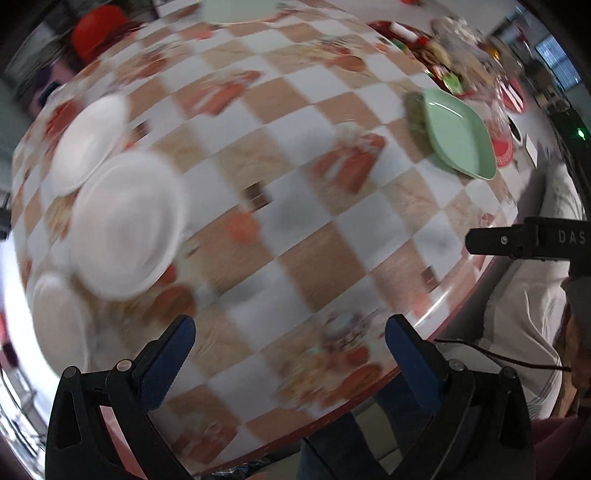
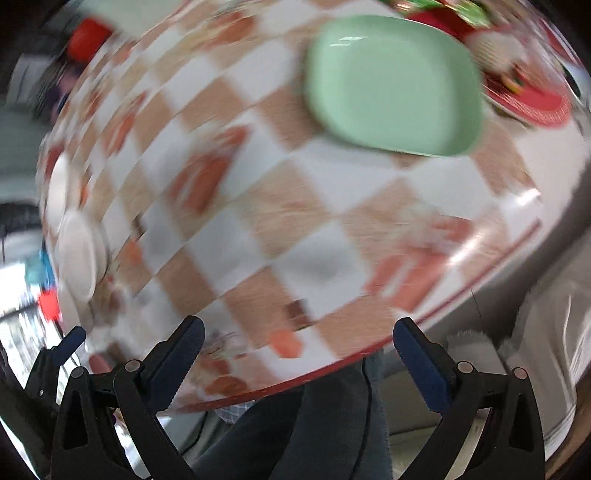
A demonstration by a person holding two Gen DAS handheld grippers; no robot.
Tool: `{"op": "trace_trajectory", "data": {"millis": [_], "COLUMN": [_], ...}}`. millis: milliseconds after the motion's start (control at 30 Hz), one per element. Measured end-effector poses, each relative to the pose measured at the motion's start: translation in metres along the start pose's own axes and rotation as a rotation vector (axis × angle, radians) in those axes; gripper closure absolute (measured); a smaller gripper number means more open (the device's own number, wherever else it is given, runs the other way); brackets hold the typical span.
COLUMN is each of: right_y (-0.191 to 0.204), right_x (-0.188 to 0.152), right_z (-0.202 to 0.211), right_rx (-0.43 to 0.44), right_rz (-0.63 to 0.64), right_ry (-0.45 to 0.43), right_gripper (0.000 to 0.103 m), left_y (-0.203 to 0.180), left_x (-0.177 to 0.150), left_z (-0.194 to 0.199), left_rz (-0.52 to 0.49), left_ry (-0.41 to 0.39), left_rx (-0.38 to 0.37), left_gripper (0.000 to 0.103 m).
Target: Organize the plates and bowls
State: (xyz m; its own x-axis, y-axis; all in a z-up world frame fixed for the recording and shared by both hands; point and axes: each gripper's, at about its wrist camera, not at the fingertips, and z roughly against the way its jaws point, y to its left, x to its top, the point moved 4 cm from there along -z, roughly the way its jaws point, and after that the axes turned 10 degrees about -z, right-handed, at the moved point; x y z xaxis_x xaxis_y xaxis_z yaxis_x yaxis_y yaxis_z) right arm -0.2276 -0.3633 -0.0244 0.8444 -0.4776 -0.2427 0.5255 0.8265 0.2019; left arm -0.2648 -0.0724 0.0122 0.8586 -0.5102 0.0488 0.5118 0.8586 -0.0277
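Both views are blurred. My left gripper (image 1: 290, 332) hangs open and empty over the checkered table (image 1: 295, 206) near its front edge. Three white round plates (image 1: 125, 221) lie at the left, partly overlapping. A green square plate (image 1: 458, 133) lies at the right, and another green plate (image 1: 240, 9) sits at the far edge. My right gripper (image 2: 299, 334) is also open and empty above the table's front edge (image 2: 369, 354). The green square plate (image 2: 395, 85) lies well beyond its fingers. White plates (image 2: 75, 251) show at that view's left edge.
A red tray with colourful items (image 1: 439, 55) stands at the back right, beyond the green plate. A red chair (image 1: 98, 31) is past the far left edge. The person's legs (image 2: 332, 424) and light sleeve (image 1: 524, 314) are below the front edge. The other gripper (image 1: 528, 240) shows at right.
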Motion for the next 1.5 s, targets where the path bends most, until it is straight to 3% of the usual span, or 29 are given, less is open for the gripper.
{"op": "trace_trajectory", "data": {"millis": [133,367,700,933,1000,1067,1233,1367,1500], "right_y": [-0.036,-0.08,-0.094,-0.09,-0.091,-0.09,-0.085,-0.075,-0.072], "right_x": [0.027,0.061,0.124,0.152,0.154,0.156,0.159,0.162,0.164], "right_z": [0.008,0.005,0.009,-0.004,-0.007,-0.011,-0.015,-0.015,-0.016], "right_rx": [-0.017,-0.046,-0.039,-0.078,-0.074,-0.067,-0.083,-0.044,-0.044], "right_rz": [-0.092,-0.215,-0.245,-0.21,-0.21,-0.204,-0.168,-0.116,-0.09], "right_ry": [-0.024,-0.06,-0.111,-0.14,-0.135,-0.12,-0.134,-0.136,-0.137], "right_gripper": [0.0,0.0,0.0,0.0,0.006,0.026,0.043,0.075,0.075], "left_y": [-0.02,-0.059,-0.095,-0.107,-0.109,-0.11,-0.118,-0.124,-0.132], "left_x": [0.029,0.097,0.192,0.217,0.22,0.221,0.229,0.231,0.234], "left_z": [-0.014,-0.024,-0.052,-0.08,-0.087,-0.092,-0.106,-0.105,-0.106], "left_rz": [-0.013,-0.082,-0.125,-0.133,-0.14,-0.14,-0.144,-0.173,-0.192], "left_ry": [0.074,0.046,0.001,0.017,0.034,0.045,0.061,0.047,0.045], "left_rx": [0.032,0.079,0.121,0.112,0.105,0.098,0.045,0.045,0.023], "left_gripper": [0.0,0.0,0.0,0.011,0.017,0.025,0.034,0.043,0.054]}}
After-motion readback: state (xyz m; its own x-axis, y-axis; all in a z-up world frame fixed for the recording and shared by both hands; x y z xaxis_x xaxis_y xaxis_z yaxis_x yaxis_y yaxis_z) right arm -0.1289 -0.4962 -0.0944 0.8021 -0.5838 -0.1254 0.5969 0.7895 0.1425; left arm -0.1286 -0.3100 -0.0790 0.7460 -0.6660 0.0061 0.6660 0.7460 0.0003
